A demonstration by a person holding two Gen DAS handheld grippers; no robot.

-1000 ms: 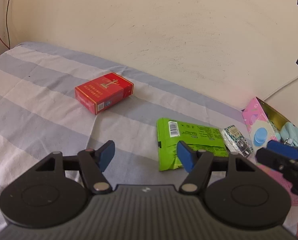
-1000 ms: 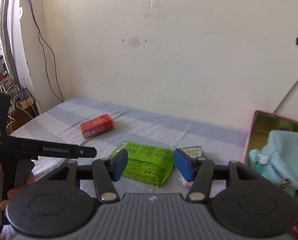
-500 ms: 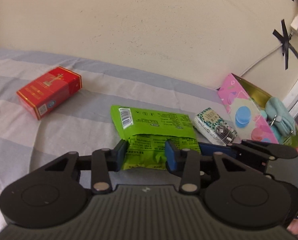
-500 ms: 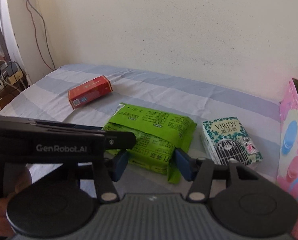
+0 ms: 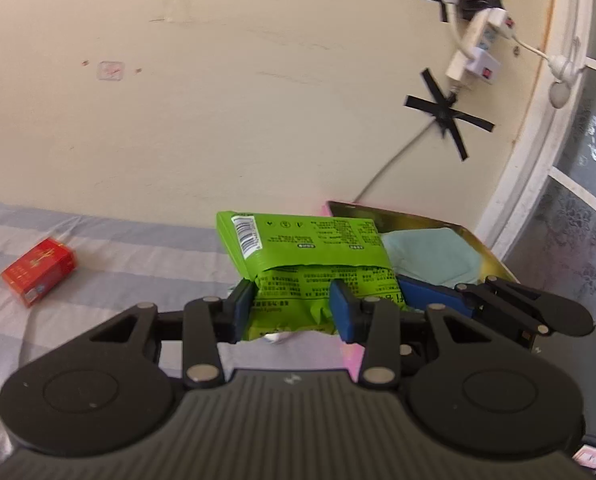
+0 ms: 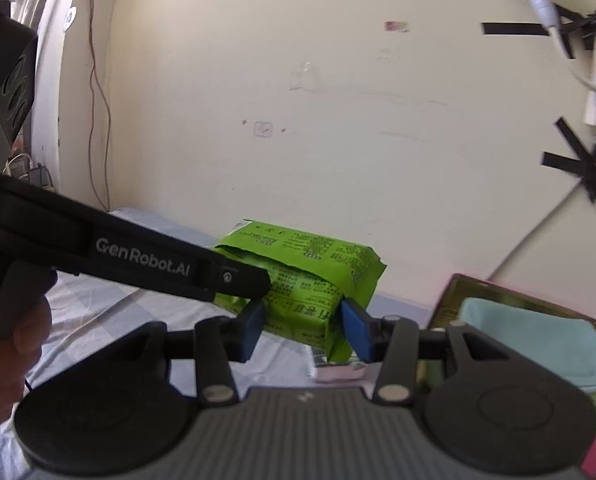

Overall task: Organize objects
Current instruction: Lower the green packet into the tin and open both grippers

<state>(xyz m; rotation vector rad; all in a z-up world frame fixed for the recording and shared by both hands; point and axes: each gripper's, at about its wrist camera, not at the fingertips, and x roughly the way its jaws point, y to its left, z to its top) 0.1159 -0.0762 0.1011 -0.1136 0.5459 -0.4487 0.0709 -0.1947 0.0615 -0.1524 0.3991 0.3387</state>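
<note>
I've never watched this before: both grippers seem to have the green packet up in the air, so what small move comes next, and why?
Probably carry the green packet a little rightward, over the open box. Both the left hand-held gripper and the right hand-held gripper pinch its near edge, it hangs above the bed, and the box already holds a light blue pouch.

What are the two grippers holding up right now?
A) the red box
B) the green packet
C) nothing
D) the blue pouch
B: the left gripper and the right gripper are both shut on the green packet, lifted off the striped sheet.
</note>
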